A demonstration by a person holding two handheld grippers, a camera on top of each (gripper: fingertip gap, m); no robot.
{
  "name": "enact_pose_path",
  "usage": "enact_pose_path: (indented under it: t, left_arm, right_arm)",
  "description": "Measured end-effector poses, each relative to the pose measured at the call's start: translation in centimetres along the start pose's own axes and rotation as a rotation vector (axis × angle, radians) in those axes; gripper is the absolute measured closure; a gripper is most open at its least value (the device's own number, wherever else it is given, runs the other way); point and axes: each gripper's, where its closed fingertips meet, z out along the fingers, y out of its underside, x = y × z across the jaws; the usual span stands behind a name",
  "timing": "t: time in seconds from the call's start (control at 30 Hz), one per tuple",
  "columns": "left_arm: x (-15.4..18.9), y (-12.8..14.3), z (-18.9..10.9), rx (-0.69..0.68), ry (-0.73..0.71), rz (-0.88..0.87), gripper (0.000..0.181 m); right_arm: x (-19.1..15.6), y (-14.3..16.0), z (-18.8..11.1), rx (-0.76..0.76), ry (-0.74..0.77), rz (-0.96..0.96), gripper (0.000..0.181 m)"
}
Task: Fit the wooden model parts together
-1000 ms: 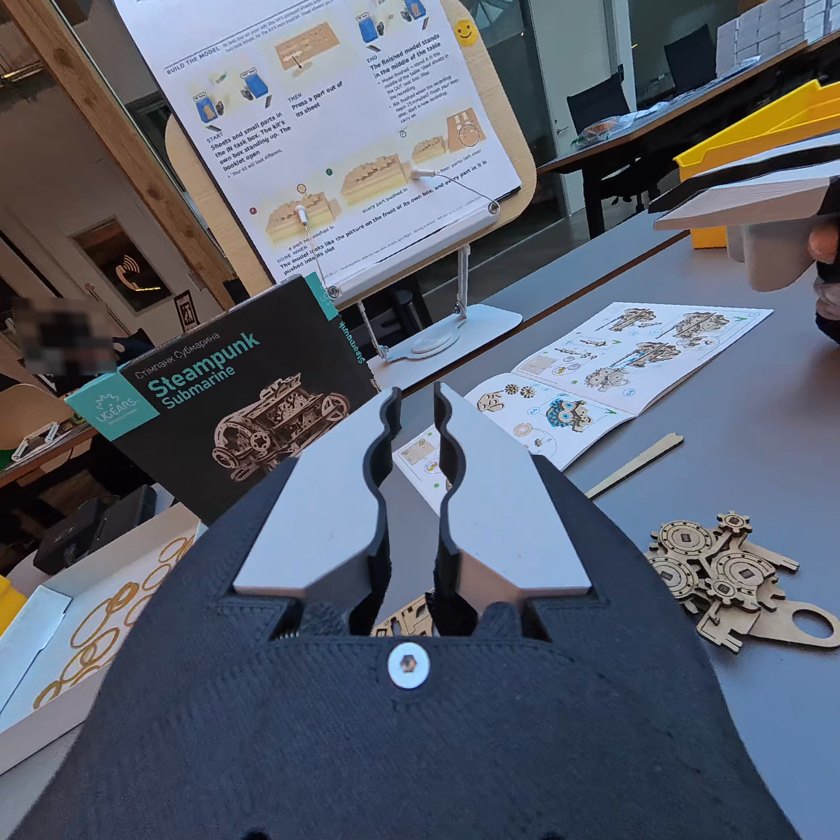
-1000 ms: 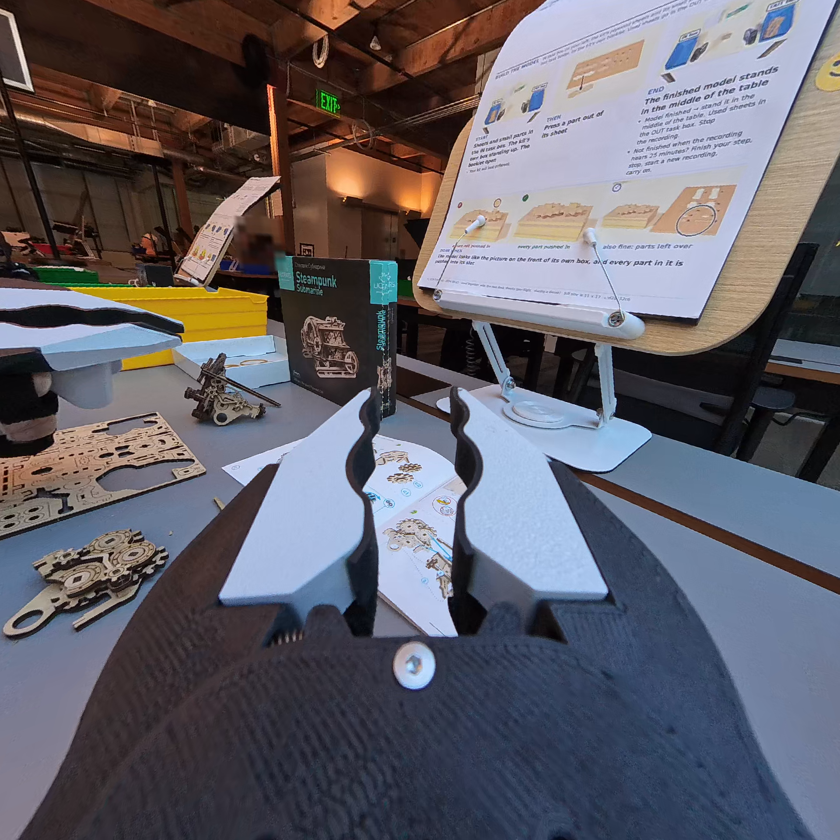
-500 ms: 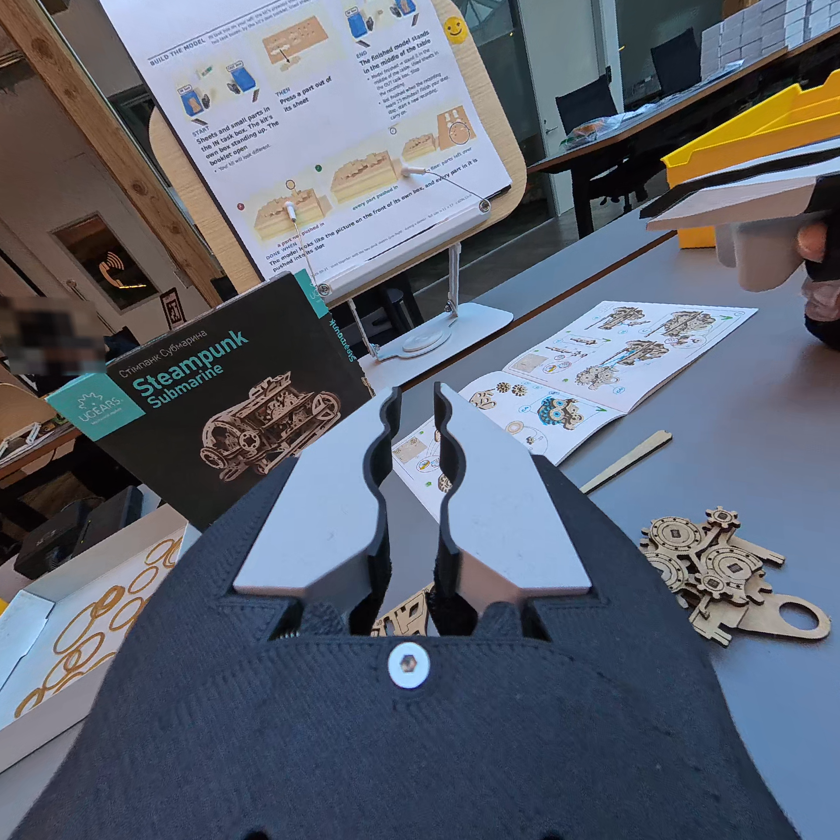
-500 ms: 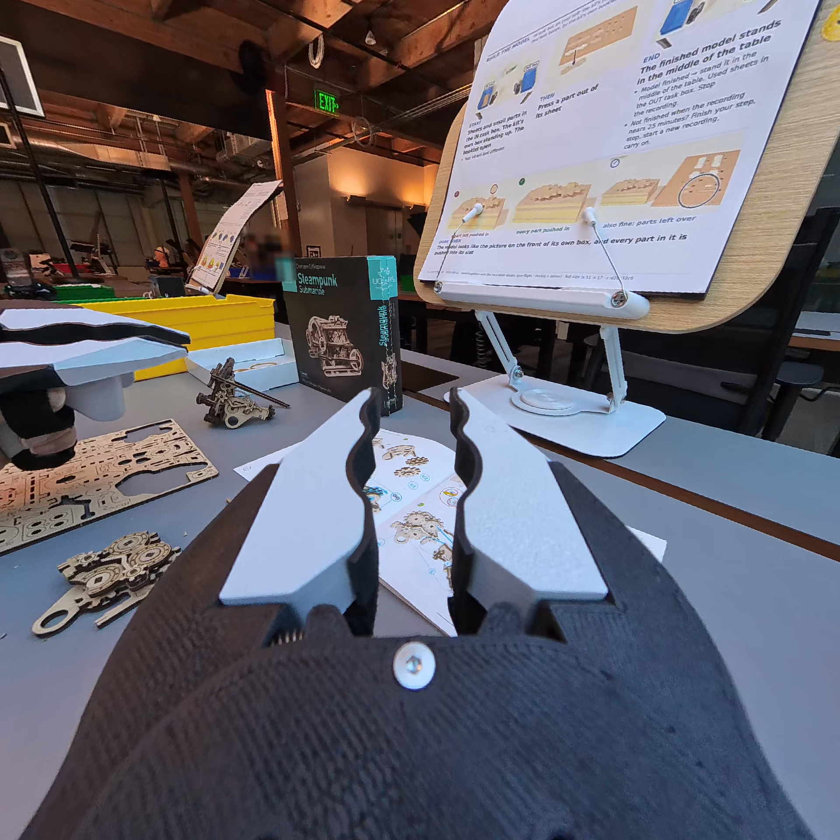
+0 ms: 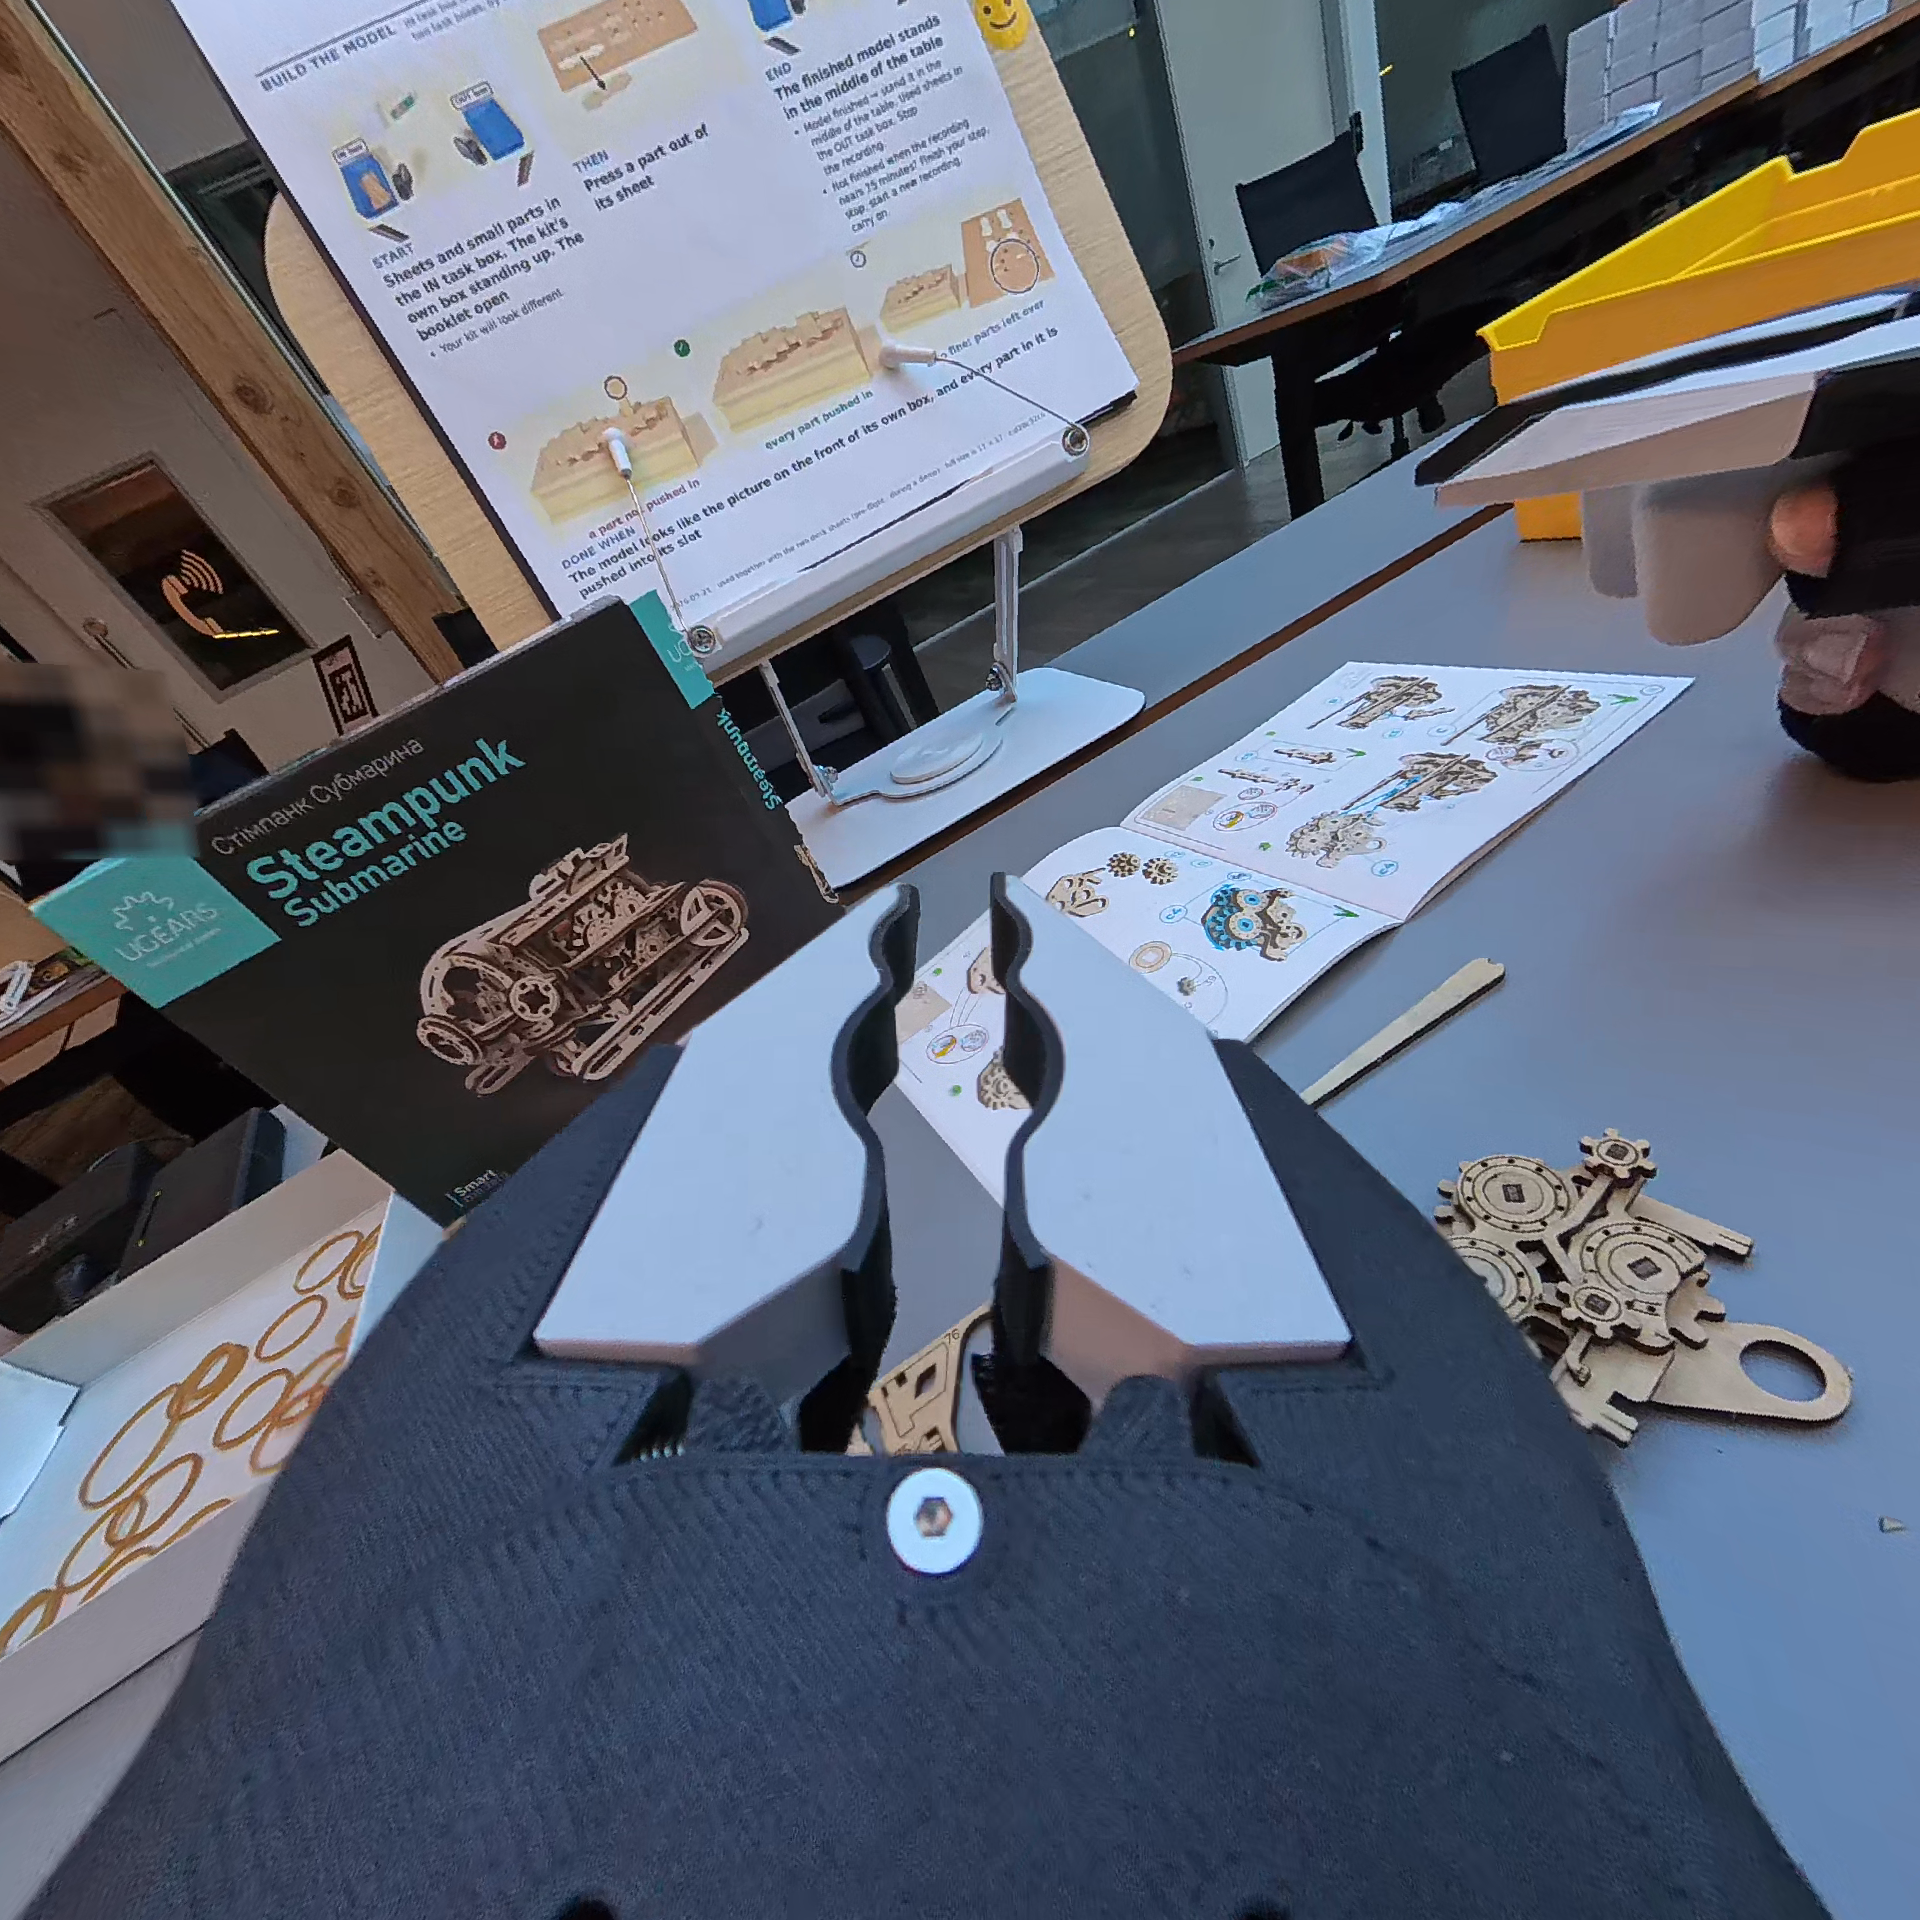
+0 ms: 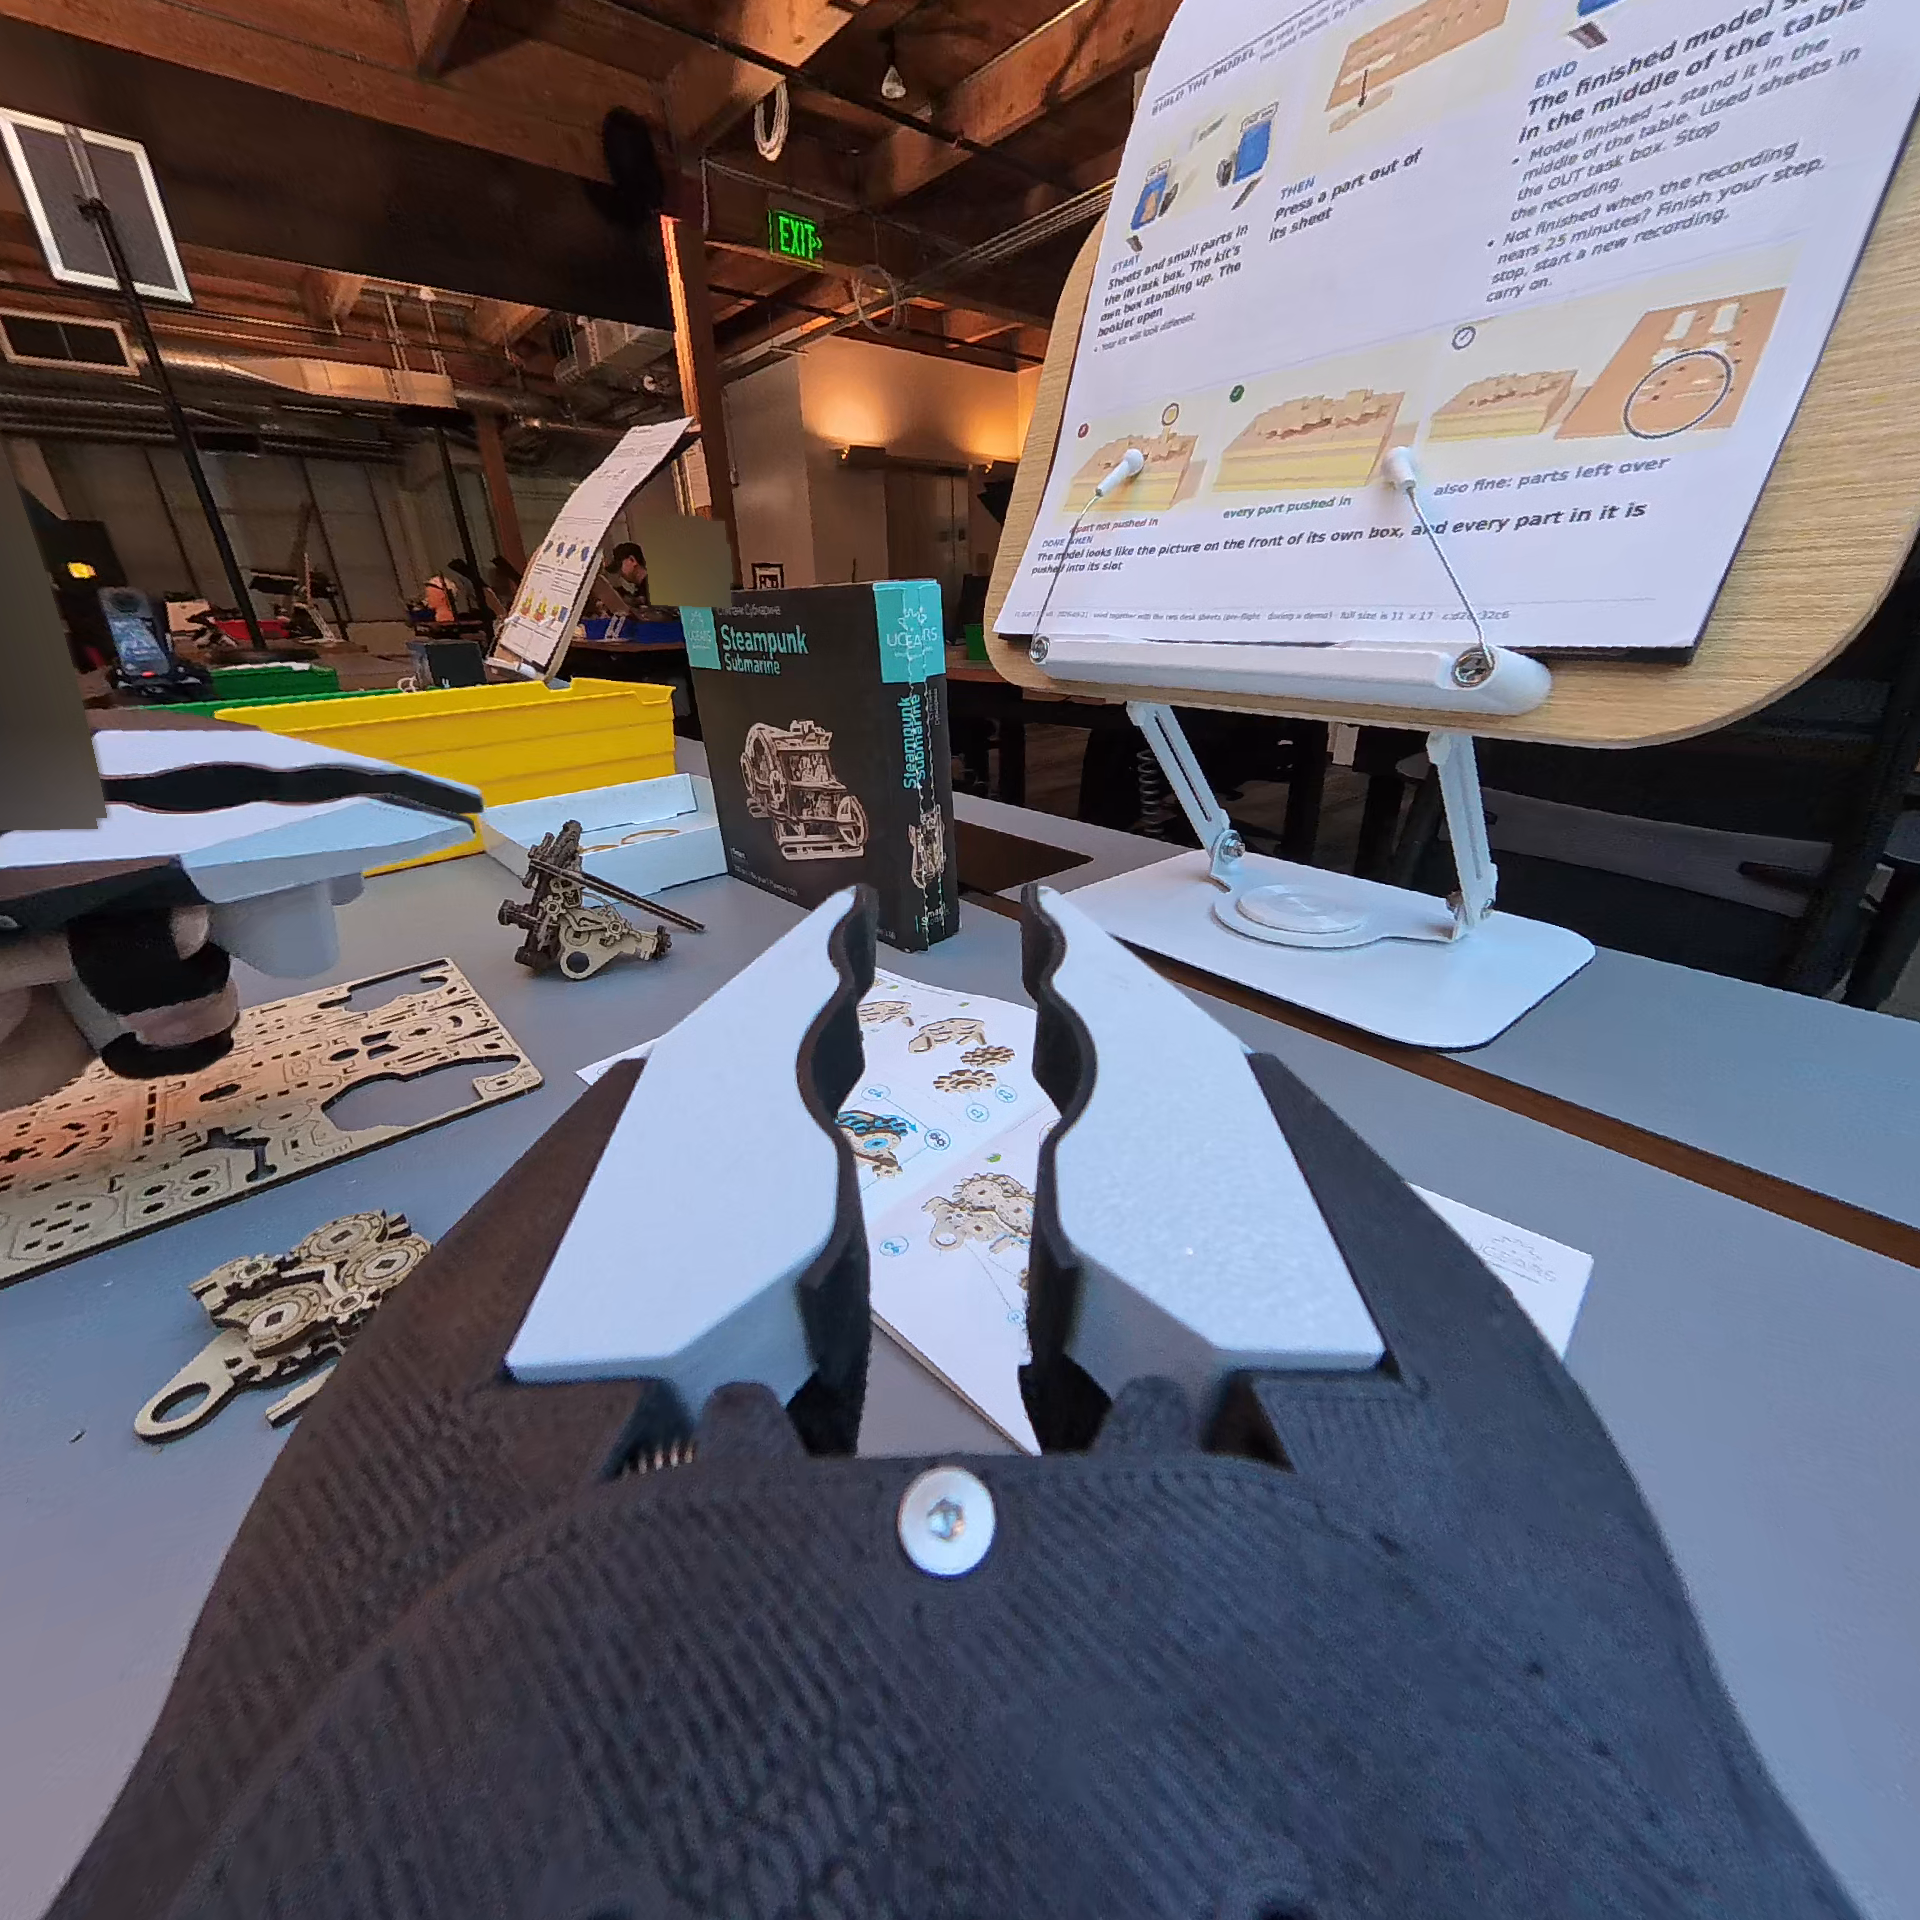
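Grey table (image 5: 1714,987), both grippers slightly parted, empty, gear assembly (image 6: 301,1299) left of right gripper (image 6: 945,925).

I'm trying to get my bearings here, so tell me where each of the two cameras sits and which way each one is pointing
Left wrist view: rides the left gripper, open and empty; faces the kit box, document stand and booklet; right gripper at upper right.
Right wrist view: rides the right gripper, open and empty, low over the booklet; faces the stand; left gripper at left.
Shared: box, booklet, stand, gear assembly.
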Motion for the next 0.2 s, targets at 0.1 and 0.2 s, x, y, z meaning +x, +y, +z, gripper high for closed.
enact_pose_path:
  t: [0.1, 0.2]
  left_arm:
    - [0.13, 0.01, 0.03, 0.000, 0.014, -0.031, 0.170]
    - [-0.13, 0.13, 0.05, -0.005, 0.005, -0.023, 0.170]
  right_arm:
    - [-0.04, 0.01, 0.05, 0.000, -0.006, 0.002, 0.155]
    - [-0.13, -0.02, 0.03, 0.003, -0.016, 0.006, 0.155]
